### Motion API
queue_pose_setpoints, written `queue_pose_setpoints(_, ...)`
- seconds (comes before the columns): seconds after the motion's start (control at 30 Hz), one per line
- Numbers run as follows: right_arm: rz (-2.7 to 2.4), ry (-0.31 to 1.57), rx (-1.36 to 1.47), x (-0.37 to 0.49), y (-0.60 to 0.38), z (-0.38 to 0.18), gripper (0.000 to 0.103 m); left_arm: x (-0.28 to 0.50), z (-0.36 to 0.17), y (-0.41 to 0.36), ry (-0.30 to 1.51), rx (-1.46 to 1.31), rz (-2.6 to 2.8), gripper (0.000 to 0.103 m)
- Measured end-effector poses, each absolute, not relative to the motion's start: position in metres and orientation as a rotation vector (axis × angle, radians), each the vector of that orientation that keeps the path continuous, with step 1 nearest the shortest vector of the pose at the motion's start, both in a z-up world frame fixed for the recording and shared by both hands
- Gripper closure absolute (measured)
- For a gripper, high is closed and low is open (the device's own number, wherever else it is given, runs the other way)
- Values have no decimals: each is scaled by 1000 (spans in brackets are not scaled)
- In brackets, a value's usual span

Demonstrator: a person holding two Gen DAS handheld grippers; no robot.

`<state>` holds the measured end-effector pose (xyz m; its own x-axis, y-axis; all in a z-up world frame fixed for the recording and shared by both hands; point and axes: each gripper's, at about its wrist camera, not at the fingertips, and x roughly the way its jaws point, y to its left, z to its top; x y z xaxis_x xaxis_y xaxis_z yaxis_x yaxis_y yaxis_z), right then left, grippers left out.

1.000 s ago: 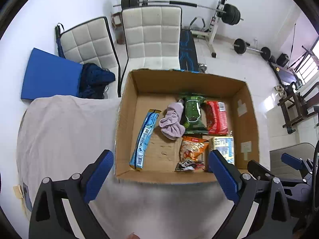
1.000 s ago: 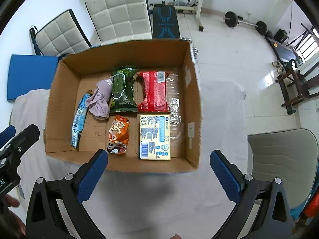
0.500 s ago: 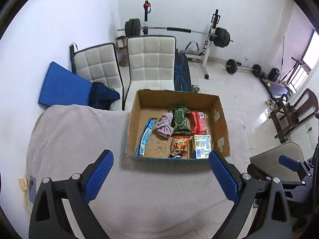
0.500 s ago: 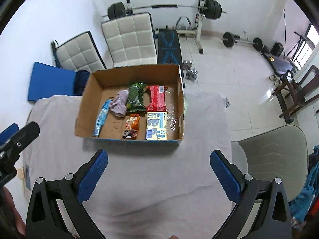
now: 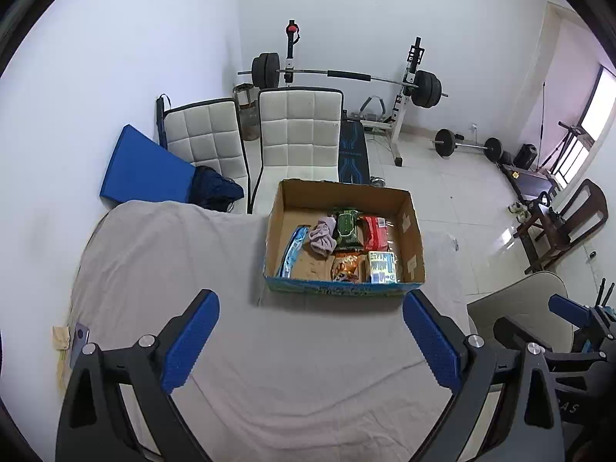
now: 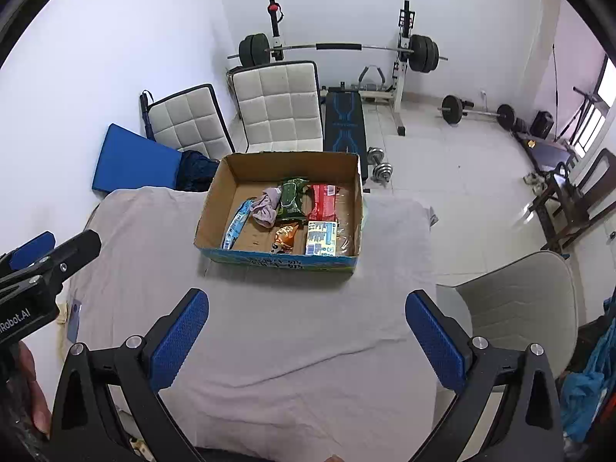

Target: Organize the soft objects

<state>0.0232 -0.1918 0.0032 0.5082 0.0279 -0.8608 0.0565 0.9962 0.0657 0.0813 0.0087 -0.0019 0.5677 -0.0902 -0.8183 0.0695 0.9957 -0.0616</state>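
While both the left tool and right tool hang wide and empty above the cloth-covered table, the soft packets and pink cloth lie inside the cardboard box at its far edge.

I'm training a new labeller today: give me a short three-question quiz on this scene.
1. True or false: the left claw holds the cloth.
2. What lies right of the green pack: A) red pack B) blue pack C) cloth?
3. Where do all the items lie?

Key: 1. False; both claws, also the right claw, are open and empty. 2. A. 3. In the box.
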Motion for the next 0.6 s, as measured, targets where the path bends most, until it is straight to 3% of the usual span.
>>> queue_pose_setpoints(0.6, -67, 969, 72, 14, -195, 28, 0, 72, 1, 7, 910, -5, -58, 0)
